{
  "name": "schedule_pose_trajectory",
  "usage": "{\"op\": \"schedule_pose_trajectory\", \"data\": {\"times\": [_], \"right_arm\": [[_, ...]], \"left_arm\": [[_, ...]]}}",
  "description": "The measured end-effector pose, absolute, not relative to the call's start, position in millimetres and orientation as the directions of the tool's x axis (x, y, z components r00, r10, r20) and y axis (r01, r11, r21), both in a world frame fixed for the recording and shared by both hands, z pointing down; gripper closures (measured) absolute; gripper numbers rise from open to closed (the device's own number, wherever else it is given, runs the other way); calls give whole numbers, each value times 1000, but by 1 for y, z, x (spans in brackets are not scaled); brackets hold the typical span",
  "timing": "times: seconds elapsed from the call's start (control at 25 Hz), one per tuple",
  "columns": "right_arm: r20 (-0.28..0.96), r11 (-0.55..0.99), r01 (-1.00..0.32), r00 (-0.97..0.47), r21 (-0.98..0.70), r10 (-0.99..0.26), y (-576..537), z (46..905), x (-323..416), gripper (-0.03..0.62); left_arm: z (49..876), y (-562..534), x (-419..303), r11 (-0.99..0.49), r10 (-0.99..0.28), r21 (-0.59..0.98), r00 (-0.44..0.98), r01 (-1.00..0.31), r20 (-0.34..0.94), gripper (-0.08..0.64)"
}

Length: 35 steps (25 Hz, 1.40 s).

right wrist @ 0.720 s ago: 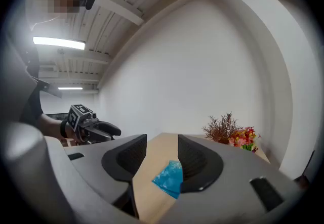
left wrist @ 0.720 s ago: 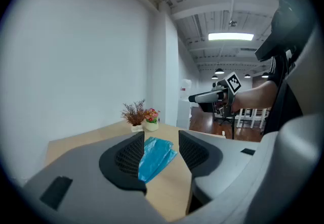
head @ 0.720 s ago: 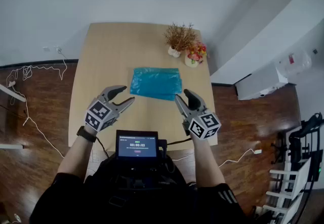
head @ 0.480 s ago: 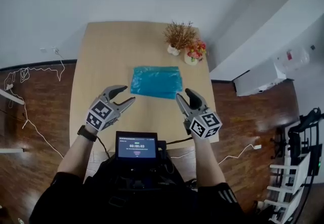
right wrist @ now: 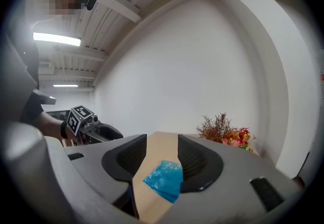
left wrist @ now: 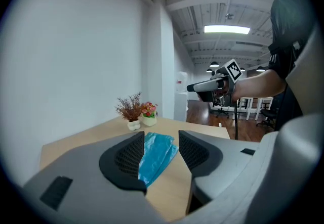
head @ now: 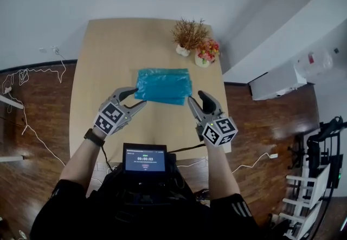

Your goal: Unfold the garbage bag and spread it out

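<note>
While the folded blue plastic garbage bag (head: pixel 163 85) lies flat near the middle of the light wooden table (head: pixel 103 54), I hold both tools low over the near side of the tabletop. My left gripper (head: pixel 135 98) sits just beside the bag's near left corner, tilted down, its jaws apart with nothing pressed between the pads; its own view shows the blue plastic on the wood beyond the gap. My right gripper (head: pixel 197 98) waits near the bag's near right corner, jaws likewise apart and empty. At the table's far right corner, a dried brown plant in a small white pot (head: pixel 187 38) stands beside a small pot of red and yellow flowers (head: pixel 206 53). A small dark screen (head: pixel 145 159) glows at my chest. White cables (head: pixel 32 79) trail across the dark wooden floor (head: pixel 38 168).
</note>
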State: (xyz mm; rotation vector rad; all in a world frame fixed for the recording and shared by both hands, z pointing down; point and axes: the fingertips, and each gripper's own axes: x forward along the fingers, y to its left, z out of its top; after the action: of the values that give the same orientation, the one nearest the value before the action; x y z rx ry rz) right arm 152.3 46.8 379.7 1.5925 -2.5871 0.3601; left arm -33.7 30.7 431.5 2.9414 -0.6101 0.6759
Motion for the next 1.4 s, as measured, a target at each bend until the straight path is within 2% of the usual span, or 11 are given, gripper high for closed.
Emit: {"op": "schedule_pose_trajectory", "data": {"times": [0.36, 0.8, 1.04, 1.4], "right_arm": [[210, 470, -856, -510, -214, -834, 5, 411, 198, 382], [276, 468, -837, -539, -286, -796, -28, 474, 246, 382], [346, 456, -837, -542, -303, -765, -32, 523, 265, 382], [415, 413, -839, -537, -354, -734, -31, 580, 280, 382]], "left_arm": [[487, -7, 57, -922, -330, 8, 796, -387, 507, 347], [587, -17, 171, -954, -172, 56, 695, -293, 699, 347], [650, -18, 212, -980, -101, 17, 574, -196, 812, 364], [708, -16, 250, -988, -36, 43, 496, -147, 867, 373]]}}
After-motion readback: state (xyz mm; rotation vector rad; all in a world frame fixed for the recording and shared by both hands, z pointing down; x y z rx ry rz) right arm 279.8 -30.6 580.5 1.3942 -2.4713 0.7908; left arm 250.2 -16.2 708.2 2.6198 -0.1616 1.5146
